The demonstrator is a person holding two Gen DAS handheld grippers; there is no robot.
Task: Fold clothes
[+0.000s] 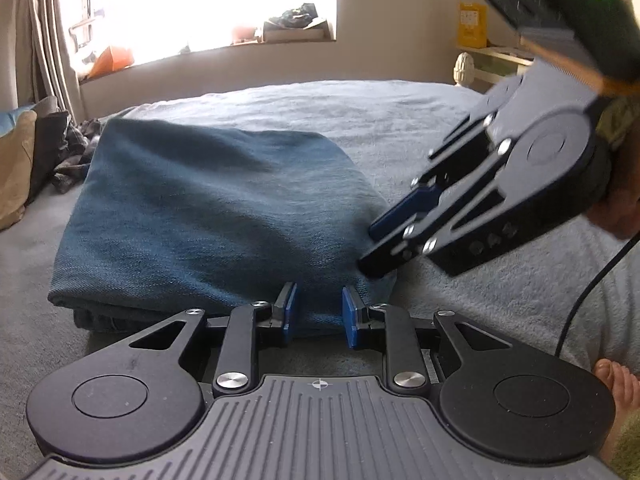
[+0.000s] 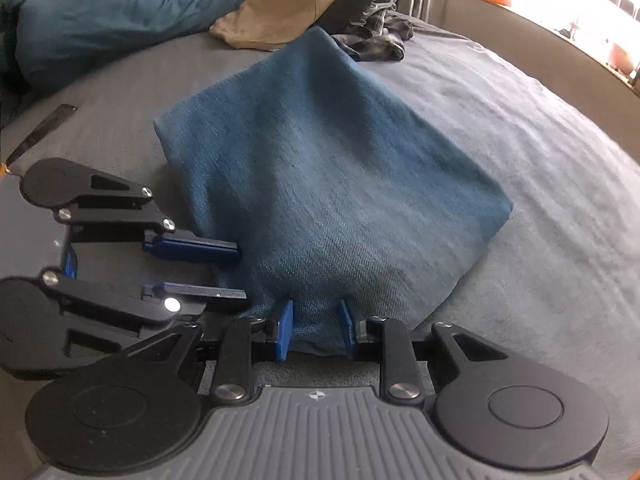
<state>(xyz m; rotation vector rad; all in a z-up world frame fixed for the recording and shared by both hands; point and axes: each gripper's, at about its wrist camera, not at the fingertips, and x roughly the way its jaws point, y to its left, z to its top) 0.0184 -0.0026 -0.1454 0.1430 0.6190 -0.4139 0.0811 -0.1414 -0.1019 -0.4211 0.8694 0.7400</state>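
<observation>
From the left wrist, the folded blue jeans (image 1: 216, 216) lay on the grey, nubbly bedspread (image 1: 400, 120), their near edge between the blue pads of the left gripper (image 1: 319, 318), which seemed to pinch the denim. The right gripper (image 1: 374, 250) came in from the right, its tips at the bundle's corner. Only here showed the bright window (image 1: 208, 0).

From the right wrist, the right gripper (image 2: 316, 330) appeared to clamp a fold of twill. Only this view showed the rumpled teal duvet (image 2: 120, 8) and a tan garment (image 2: 276, 16).
</observation>
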